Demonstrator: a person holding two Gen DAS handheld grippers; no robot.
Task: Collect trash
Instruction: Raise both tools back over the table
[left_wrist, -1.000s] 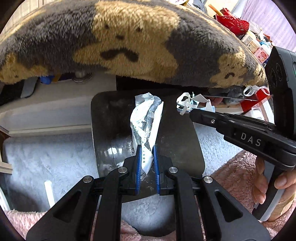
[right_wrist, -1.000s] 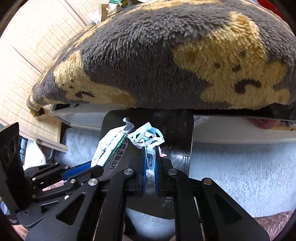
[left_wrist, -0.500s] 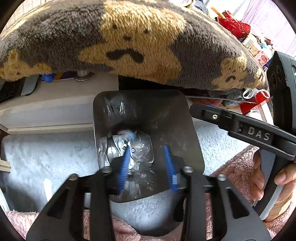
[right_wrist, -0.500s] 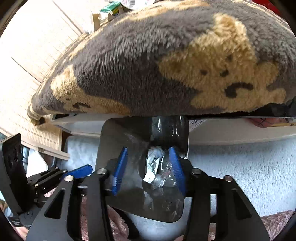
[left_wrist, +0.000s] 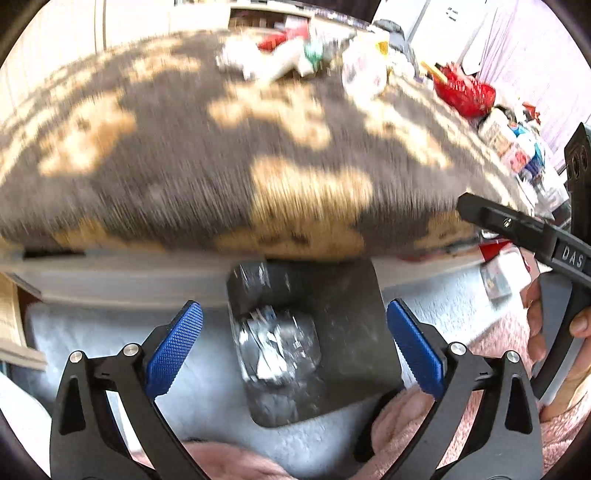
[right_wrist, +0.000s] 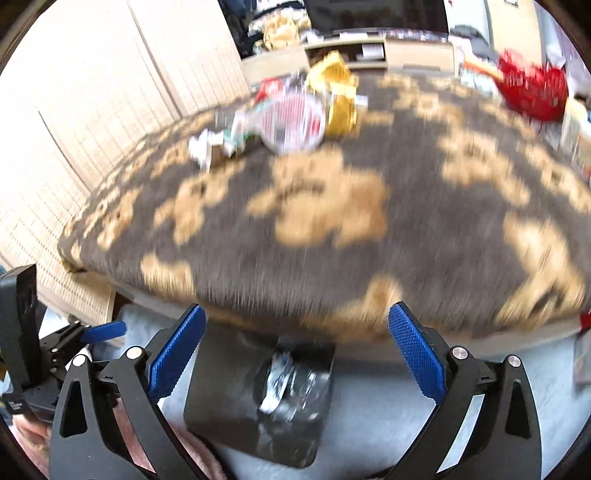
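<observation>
Both claws empty and spread wide above the dark bin (left_wrist: 354, 295); more trash (right_wrist: 284, 122) waits on the blanket (right_wrist: 369, 240).

Left gripper (left_wrist: 295, 350) and right gripper (right_wrist: 291, 354) gape, holding nothing; crumpled foil wrappers (left_wrist: 273, 343) lie in the bin; the far pile looks light, crinkly, slippery film, best pinched by a loose edge; fuzzy bear-print fleece beneath.

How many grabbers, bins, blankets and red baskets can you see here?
Grabbers: 2 (left gripper, right gripper, both open)
Black bin: 1
Bear blanket: 1
Red basket: 1
Total: 5
</observation>
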